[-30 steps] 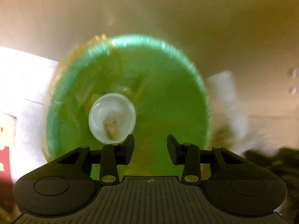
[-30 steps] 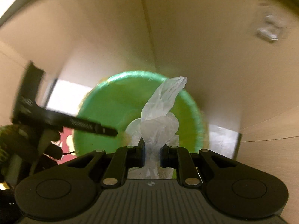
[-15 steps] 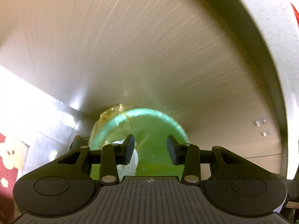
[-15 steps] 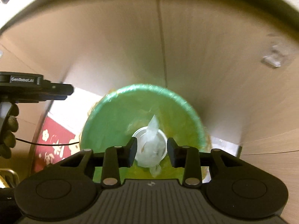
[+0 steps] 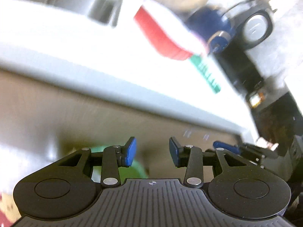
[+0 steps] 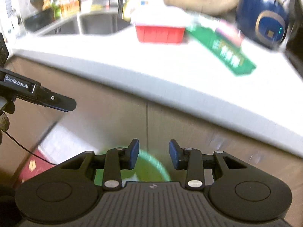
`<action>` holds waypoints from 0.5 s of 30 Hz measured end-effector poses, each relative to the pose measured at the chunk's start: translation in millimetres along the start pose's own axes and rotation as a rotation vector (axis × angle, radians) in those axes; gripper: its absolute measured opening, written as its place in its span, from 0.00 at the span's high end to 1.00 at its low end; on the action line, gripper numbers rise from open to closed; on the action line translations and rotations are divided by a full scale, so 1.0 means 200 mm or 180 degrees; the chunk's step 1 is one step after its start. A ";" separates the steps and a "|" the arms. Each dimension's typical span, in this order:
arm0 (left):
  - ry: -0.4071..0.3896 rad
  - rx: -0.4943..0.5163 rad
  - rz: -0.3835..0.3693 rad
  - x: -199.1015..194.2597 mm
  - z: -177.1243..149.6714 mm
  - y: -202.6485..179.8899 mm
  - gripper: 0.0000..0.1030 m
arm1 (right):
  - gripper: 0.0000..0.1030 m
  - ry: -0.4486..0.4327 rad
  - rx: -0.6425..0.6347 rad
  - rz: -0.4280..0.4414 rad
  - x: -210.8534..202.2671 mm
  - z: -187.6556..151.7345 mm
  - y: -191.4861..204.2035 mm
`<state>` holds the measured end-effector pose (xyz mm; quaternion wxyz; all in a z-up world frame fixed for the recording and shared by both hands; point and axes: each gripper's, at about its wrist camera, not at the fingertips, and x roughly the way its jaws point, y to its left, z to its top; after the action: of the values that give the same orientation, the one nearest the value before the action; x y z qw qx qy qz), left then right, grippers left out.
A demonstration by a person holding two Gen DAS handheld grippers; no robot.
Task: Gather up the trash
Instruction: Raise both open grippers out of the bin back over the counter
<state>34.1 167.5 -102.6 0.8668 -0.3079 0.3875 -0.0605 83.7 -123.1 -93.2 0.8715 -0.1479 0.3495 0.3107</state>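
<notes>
Green trash bin (image 6: 151, 167): round, open-topped, rim bright green, interior yellow-green, standing low against the cabinet front below the table edge. A pale item (image 6: 130, 179) lies inside; identity unclear. In the left view only the bin's rim edge shows.

White countertop (image 6: 170, 70) carries 1 red tub (image 6: 160, 34), 1 green flat pack (image 6: 221, 49) beside it, 1 blue round appliance (image 6: 265, 20) far right. Sink (image 6: 94, 23) set in at back left.

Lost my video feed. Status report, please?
Left gripper open, empty. Right gripper open, empty. Green bin below both, under the counter. Nothing in the way.
</notes>
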 end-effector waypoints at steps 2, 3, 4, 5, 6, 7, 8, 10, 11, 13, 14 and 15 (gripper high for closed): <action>-0.0277 -0.0033 -0.0001 -0.03 0.11 -0.06 0.59 | 0.66 -0.0195 -0.0096 -0.0099 -0.05 0.07 -0.02; -0.0406 -0.0084 0.0004 -0.05 0.15 -0.07 0.59 | 0.64 -0.0289 -0.0152 -0.0148 -0.06 0.10 -0.04; -0.0516 -0.0141 0.0033 -0.06 0.20 -0.09 0.59 | 0.63 -0.0380 -0.0203 -0.0194 -0.07 0.13 -0.05; -0.0612 -0.0209 0.0082 -0.07 0.26 -0.11 0.59 | 0.61 -0.0461 -0.0254 -0.0257 -0.07 0.16 -0.07; -0.0667 -0.0236 0.0093 -0.05 0.29 -0.13 0.59 | 0.57 -0.0526 -0.0309 -0.0342 -0.06 0.18 -0.08; -0.0707 -0.0237 0.0076 -0.02 0.31 -0.15 0.59 | 0.56 -0.0580 -0.0360 -0.0411 -0.05 0.21 -0.10; -0.0743 -0.0223 0.0065 -0.01 0.35 -0.17 0.59 | 0.53 -0.0614 -0.0381 -0.0450 -0.04 0.23 -0.13; -0.0833 -0.0249 0.0194 0.05 0.40 -0.17 0.59 | 0.53 -0.0636 -0.0319 -0.0504 -0.02 0.28 -0.21; -0.0868 -0.0262 0.0303 0.10 0.39 -0.17 0.59 | 0.53 -0.0646 -0.0275 -0.0559 0.00 0.29 -0.24; -0.0953 -0.0241 0.0496 0.11 0.39 -0.14 0.59 | 0.53 -0.0716 -0.0185 -0.0751 0.04 0.31 -0.35; -0.0986 -0.0208 0.0537 0.10 0.39 -0.12 0.59 | 0.53 -0.0768 -0.0146 -0.0879 0.04 0.33 -0.40; -0.1019 -0.0180 0.0566 0.07 0.40 -0.09 0.59 | 0.53 -0.0836 -0.0120 -0.1002 0.05 0.34 -0.45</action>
<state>103.2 186.9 -61.1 0.9103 -0.3024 0.2719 0.0770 183.5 -155.0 -47.8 0.9444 -0.1752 0.1996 0.1938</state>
